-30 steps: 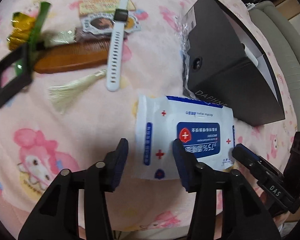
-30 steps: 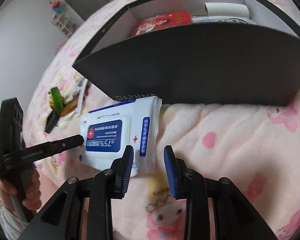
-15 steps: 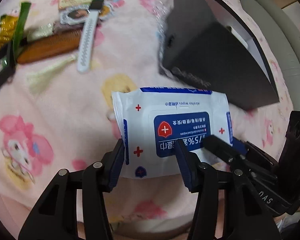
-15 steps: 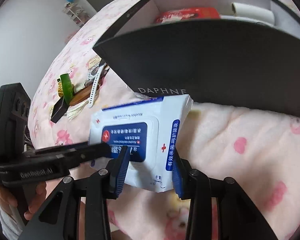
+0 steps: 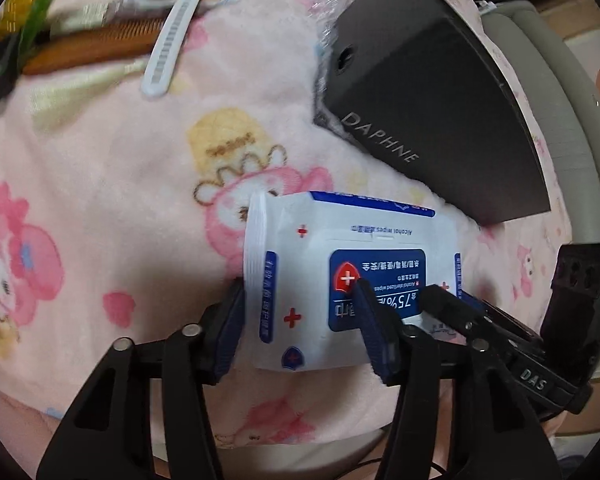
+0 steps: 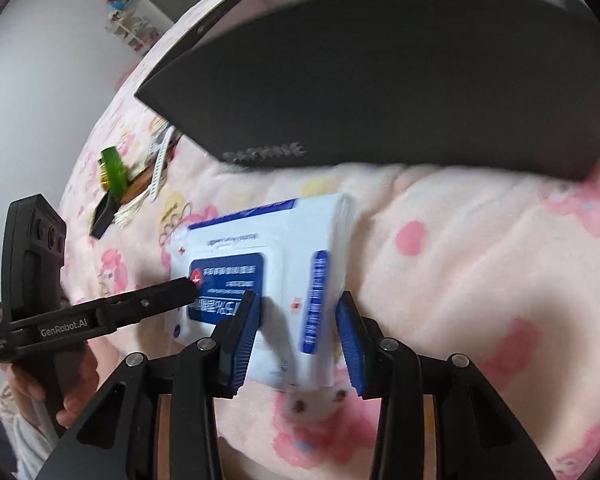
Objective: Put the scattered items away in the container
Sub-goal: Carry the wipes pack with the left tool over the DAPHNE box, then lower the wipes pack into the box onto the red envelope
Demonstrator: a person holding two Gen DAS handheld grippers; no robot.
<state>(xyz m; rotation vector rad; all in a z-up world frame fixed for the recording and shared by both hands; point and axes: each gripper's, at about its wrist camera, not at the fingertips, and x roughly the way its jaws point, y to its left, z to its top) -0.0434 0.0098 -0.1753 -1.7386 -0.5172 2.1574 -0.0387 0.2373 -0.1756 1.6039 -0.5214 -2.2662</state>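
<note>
At the far left of the left wrist view, a green-and-gold wrapped item (image 5: 28, 20) lies at the blanket's edge, blurred, next to a brown wooden comb (image 5: 96, 46) with a pale tassel (image 5: 84, 88) trailing below it. Just right of the comb lies a white smartwatch (image 5: 176, 40), its strap slanting down across the pink cartoon-print blanket (image 5: 100, 200).

Lower and toward the middle sits the pack of alcohol wipes (image 5: 340, 276), white with a blue label, on the blanket just in front of the black DAPHNE box (image 5: 420, 92) and not inside it. The left gripper (image 5: 300, 324) straddles the pack's left end: one blue pad is at the crimped left edge, the other lies on the blue label. Its jaws are closing with the pack between them, and both pads appear to press on it.

At the right of the same view the right gripper (image 5: 452, 308) reaches in onto the pack's right part.

In the right wrist view, a hand (image 6: 40, 392) at the far left holds the left gripper's handle, and its finger tip rests on the label. The right gripper (image 6: 296, 332) brackets the pack's right end, one pad on the top face and the other at the side edge; its jaws are closing too, pads against the pack. Behind rises the box's dark wall, open at the top.
</note>
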